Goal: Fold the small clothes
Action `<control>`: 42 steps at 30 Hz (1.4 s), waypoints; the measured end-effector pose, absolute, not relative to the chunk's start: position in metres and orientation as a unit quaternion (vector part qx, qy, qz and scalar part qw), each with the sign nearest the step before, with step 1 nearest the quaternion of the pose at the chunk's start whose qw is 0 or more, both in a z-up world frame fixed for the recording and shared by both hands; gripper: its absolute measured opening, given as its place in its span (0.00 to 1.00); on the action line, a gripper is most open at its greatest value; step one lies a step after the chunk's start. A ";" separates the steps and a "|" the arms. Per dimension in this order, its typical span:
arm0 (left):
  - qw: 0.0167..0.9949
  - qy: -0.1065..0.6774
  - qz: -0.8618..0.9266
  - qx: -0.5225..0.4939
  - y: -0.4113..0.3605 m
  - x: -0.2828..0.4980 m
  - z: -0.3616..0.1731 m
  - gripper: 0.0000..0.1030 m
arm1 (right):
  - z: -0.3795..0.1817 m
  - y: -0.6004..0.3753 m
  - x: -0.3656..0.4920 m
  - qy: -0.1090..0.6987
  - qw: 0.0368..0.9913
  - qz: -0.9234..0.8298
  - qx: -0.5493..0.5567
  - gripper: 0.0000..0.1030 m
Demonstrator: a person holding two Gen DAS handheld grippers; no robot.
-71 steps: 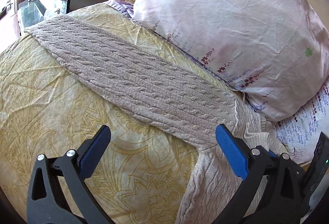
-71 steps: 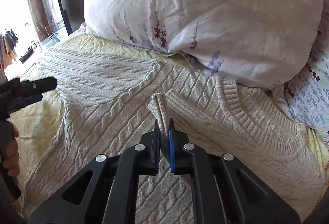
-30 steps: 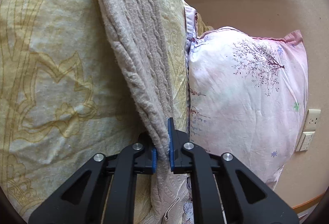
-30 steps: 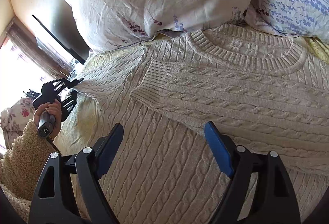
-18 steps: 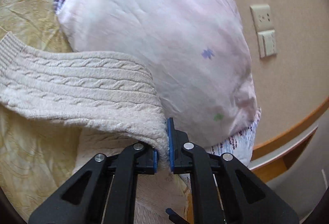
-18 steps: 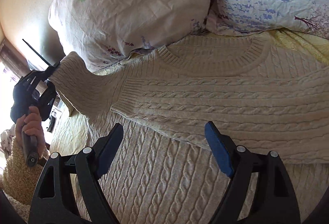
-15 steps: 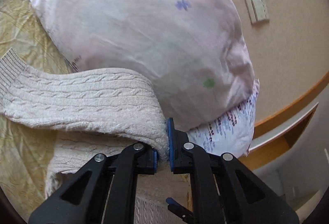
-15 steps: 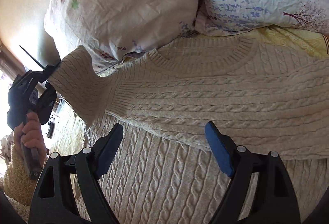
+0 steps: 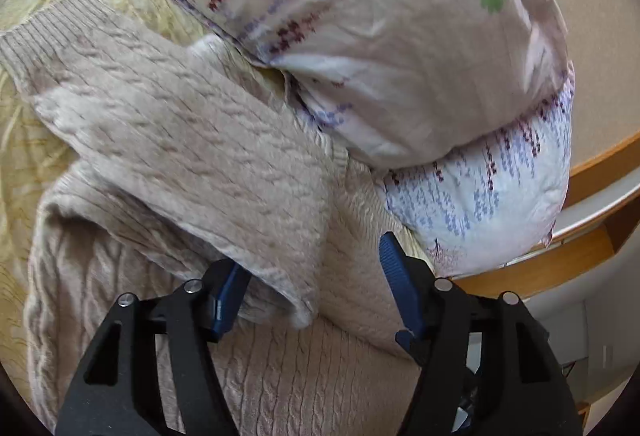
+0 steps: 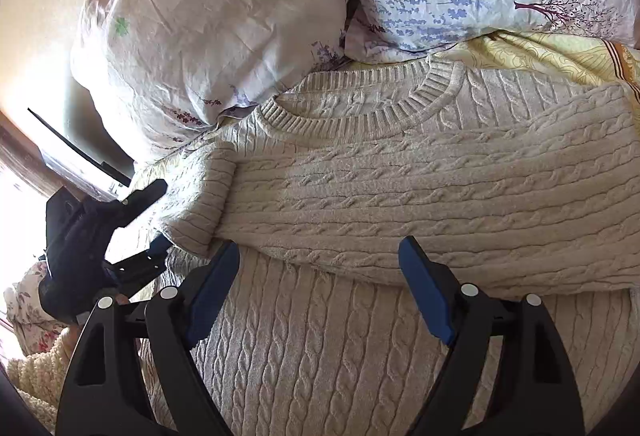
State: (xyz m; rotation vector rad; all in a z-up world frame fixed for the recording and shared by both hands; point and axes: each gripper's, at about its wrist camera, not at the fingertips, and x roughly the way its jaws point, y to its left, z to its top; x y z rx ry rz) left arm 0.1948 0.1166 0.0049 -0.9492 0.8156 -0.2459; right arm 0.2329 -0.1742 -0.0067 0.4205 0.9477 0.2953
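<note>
Since a second ago, the left gripper (image 9: pixel 310 282) has carried the sweater's left sleeve (image 9: pixel 172 140) from the bed's edge across toward the chest, and its jaws have just been opening, with the sleeve's folded edge lying loose between them. The right gripper (image 10: pixel 320 284) hovers spread and empty over the sweater (image 10: pixel 360 356). Both sleeves now seem folded inward, the right sleeve (image 10: pixel 420 204) lying flat across the chest below the ribbed collar (image 10: pixel 360 108). Likely next comes drawing the left gripper clear, then folding the body in half. The cream cable-knit sweater lies face up on the yellow bedspread (image 9: pixel 36 164), collar touching the floral pillows (image 10: pixel 208 16).
</note>
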 end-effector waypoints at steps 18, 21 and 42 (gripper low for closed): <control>0.722 0.299 -0.061 -0.621 0.211 0.209 -0.014 0.08 | -0.008 -0.175 0.231 0.452 0.858 0.137 0.203 0.81; 0.734 0.293 -0.129 -0.600 0.180 0.226 0.008 0.08 | -0.007 -0.182 0.227 0.448 0.860 0.131 0.208 0.81; 0.792 0.458 -0.390 -0.104 -0.110 0.211 0.024 0.77 | -0.011 -0.300 0.177 0.379 0.862 0.024 0.335 0.74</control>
